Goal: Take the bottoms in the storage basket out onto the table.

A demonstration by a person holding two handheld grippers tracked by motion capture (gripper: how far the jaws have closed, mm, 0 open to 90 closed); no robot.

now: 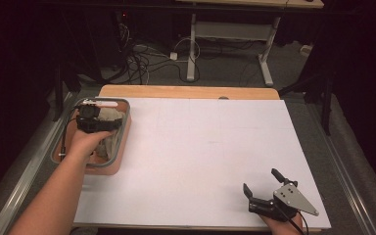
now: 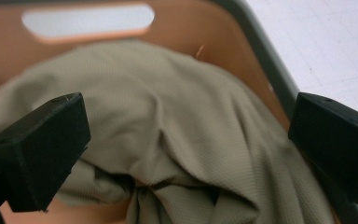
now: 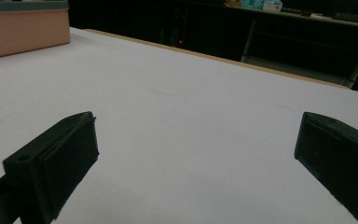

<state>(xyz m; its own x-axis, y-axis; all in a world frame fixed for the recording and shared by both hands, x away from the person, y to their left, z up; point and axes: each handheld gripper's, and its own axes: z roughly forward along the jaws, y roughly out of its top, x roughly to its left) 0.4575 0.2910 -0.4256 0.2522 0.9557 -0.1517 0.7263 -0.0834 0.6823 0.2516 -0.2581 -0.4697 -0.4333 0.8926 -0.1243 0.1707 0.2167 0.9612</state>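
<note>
An orange basket (image 1: 122, 142) with a grey rim stands at the table's left edge. A crumpled khaki cloth (image 2: 186, 121) lies inside it, also seen as the cloth (image 1: 108, 142) in the high view. My left gripper (image 1: 89, 117) hangs over the basket, open, its jaws spread wide just above the cloth (image 2: 186, 135) with nothing between them. My right gripper (image 1: 263, 184) rests near the table's front right corner, open and empty, its jaws wide apart over the bare white surface (image 3: 191, 140).
A white sheet (image 1: 200, 156) covers most of the wooden table. The basket's side wall (image 3: 23, 32) shows far left in the right gripper view. Beyond the table are a dark floor, cables (image 1: 137, 61) and a desk frame (image 1: 192, 44).
</note>
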